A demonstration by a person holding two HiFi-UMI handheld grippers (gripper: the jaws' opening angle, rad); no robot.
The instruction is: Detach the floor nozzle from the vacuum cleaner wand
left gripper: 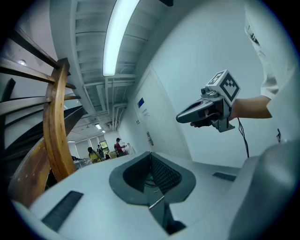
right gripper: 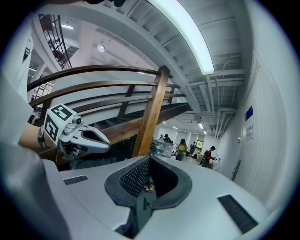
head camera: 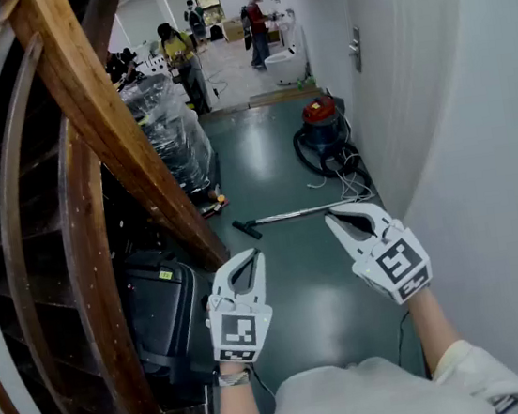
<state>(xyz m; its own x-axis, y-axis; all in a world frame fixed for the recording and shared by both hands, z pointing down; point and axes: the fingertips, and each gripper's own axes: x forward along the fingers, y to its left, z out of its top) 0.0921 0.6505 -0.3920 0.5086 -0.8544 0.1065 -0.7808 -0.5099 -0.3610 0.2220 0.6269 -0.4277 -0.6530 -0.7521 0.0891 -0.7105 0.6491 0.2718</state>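
A red and black vacuum cleaner (head camera: 322,127) stands on the green floor by the right wall. Its silver wand (head camera: 302,212) lies flat on the floor, ending at the left in a small black floor nozzle (head camera: 246,229). My left gripper (head camera: 252,255) is held in the air, nearer to me than the nozzle, shut and empty. My right gripper (head camera: 333,219) hovers on the near side of the wand's right part, also shut with nothing in it. Each gripper view shows the other gripper: the right gripper (left gripper: 181,117) and the left gripper (right gripper: 106,140).
A curved wooden stair rail (head camera: 106,127) and its frame fill the left side. Plastic-wrapped goods (head camera: 171,128) and a black case (head camera: 163,304) stand beside it. A white wall (head camera: 478,144) closes off the right. Several people (head camera: 180,55) are busy at the far end of the corridor.
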